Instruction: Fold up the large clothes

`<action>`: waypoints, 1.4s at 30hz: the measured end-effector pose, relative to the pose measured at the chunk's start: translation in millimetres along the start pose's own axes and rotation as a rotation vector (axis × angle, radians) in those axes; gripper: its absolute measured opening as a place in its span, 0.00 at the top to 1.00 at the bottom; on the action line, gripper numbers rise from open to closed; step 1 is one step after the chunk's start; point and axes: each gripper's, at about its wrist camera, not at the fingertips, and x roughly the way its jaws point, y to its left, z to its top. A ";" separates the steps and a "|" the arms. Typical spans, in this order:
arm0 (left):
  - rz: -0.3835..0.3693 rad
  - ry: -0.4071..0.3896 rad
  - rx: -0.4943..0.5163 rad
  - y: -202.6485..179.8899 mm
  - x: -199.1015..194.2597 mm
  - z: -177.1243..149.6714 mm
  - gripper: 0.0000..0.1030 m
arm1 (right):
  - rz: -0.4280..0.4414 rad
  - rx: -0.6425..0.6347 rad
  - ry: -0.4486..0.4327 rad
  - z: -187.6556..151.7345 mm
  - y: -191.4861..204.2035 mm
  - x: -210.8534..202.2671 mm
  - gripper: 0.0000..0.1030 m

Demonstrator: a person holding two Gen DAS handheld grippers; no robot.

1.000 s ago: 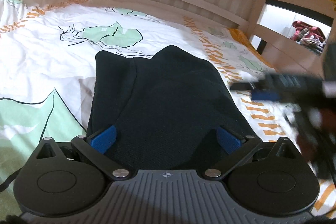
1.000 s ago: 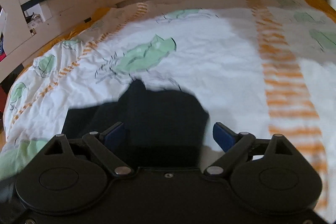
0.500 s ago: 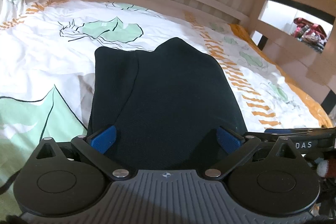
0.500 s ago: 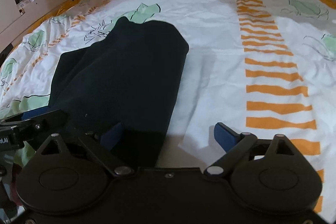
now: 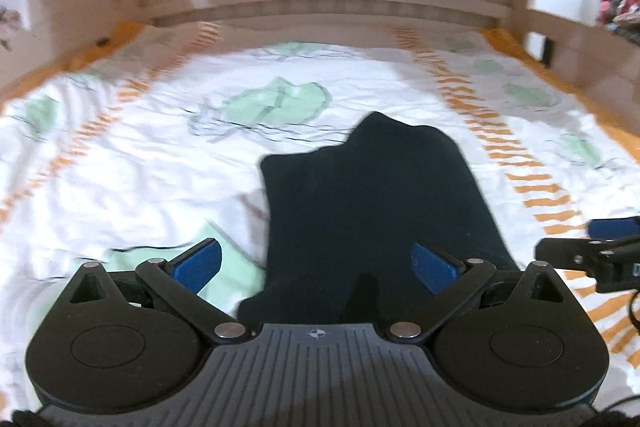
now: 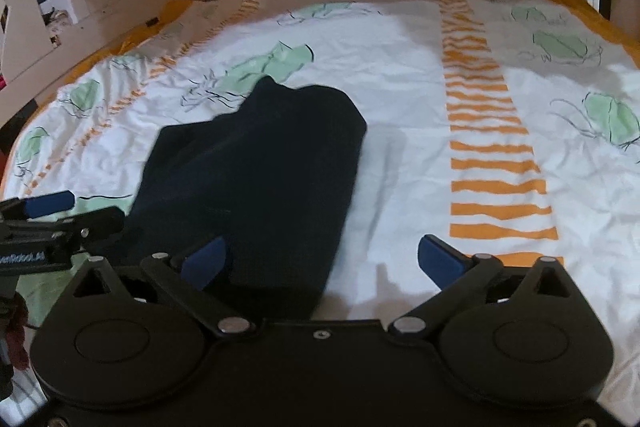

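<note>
A dark navy garment (image 5: 372, 195), folded into a long narrow bundle, lies flat on the bed cover (image 5: 140, 155). My left gripper (image 5: 316, 263) hovers open over its near end, and neither pad presses on the cloth. In the right wrist view the same garment (image 6: 260, 163) runs from the centre towards the lower left. My right gripper (image 6: 322, 259) is open and its jaws are still opening. Its left finger is above the garment's near right edge, its right finger above bare cover, and nothing is gripped. Each gripper's blue-tipped finger shows at the edge of the other's view.
The white cover (image 6: 400, 67) has green leaf prints and orange striped bands (image 6: 496, 163). A pale wooden headboard (image 5: 320, 3) closes the far end. Wooden side rails (image 5: 580, 39) run along both sides. Shelves with clothes (image 5: 616, 7) stand past the right rail.
Both grippers have drawn back from the garment, which now looks smaller and farther off. The left view has risen and swung, so the bundle sits right of centre. The right jaws stand slightly wider.
</note>
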 end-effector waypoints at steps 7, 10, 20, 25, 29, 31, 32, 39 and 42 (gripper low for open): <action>0.052 -0.003 0.024 -11.7 -21.6 1.8 0.00 | -0.022 0.007 -0.001 -3.6 8.8 -19.9 0.01; 0.014 0.050 -0.016 -11.8 -21.1 2.2 0.00 | -0.036 0.027 0.015 -6.2 6.2 -26.8 0.01; -0.020 0.196 -0.102 -8.1 -18.5 -7.4 0.00 | -0.061 0.071 0.097 -13.8 2.4 -44.2 0.01; 0.005 0.232 -0.100 -8.9 -18.5 -12.9 0.00 | -0.067 0.122 0.159 -17.6 2.7 -45.7 0.01; 0.019 0.250 -0.101 -8.6 -19.3 -16.9 0.00 | -0.061 0.119 0.180 -22.0 5.7 -47.0 0.03; 0.024 0.257 -0.104 -8.0 -20.0 -18.7 0.00 | -0.056 0.121 0.199 -23.6 7.6 -46.0 0.03; 0.026 0.261 -0.105 -7.6 -19.9 -19.3 0.00 | -0.050 0.118 0.207 -24.9 8.7 -45.2 0.03; 0.041 0.274 -0.112 -5.3 -19.9 -21.8 0.00 | -0.061 0.085 0.229 -30.8 18.0 -42.8 0.03; 0.047 0.276 -0.111 -5.2 -20.9 -22.7 0.00 | -0.061 0.081 0.236 -32.1 19.2 -42.2 0.03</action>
